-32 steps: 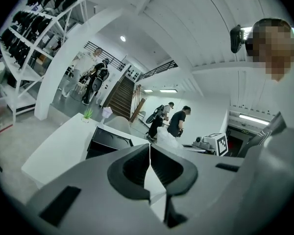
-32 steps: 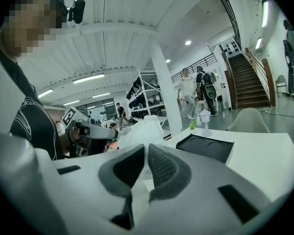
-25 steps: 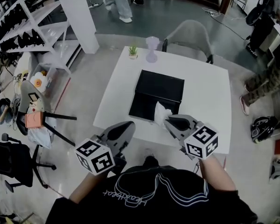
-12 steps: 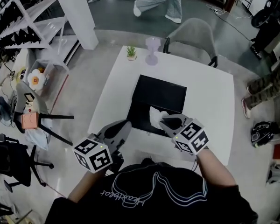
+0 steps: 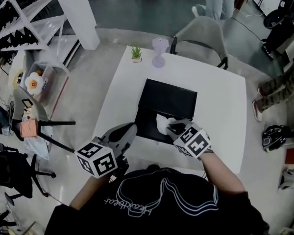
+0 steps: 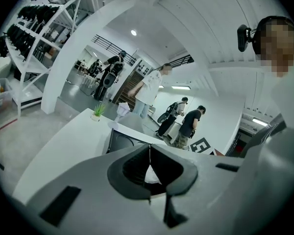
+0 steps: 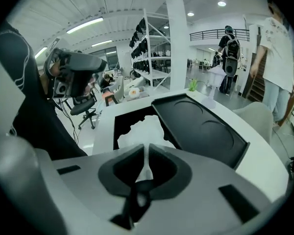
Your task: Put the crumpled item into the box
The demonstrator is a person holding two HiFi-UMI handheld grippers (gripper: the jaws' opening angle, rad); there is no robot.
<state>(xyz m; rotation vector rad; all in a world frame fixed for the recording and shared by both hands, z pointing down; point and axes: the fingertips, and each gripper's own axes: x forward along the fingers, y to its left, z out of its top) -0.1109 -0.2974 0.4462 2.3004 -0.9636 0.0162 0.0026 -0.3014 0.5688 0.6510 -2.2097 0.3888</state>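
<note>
A black box (image 5: 146, 123) stands open on the white table (image 5: 220, 106), its flat lid (image 5: 171, 98) lying behind it. My right gripper (image 5: 173, 127) is shut on the crumpled white paper (image 5: 162, 122) and holds it over the box's near right part. In the right gripper view the paper (image 7: 143, 131) bulges out beyond the nearly closed gripper (image 7: 147, 153), above the box's dark inside (image 7: 123, 123) and beside the lid (image 7: 201, 126). My left gripper (image 5: 129, 128) hovers shut and empty by the table's front left edge, pointing at the box; its own view shows it (image 6: 149, 150) closed.
A small potted plant (image 5: 136, 53) and a pale lilac vase (image 5: 159, 52) stand at the table's far edge. A grey chair (image 5: 202, 33) sits behind the table. White shelving (image 5: 24, 18), a pillar (image 5: 81, 13) and a black office chair (image 5: 10, 170) are on the left. People stand at the right.
My right gripper has carried the crumpled paper forward and leftward from the table's front edge to above the box. The left gripper has barely shifted. A person walks past in the background.
</note>
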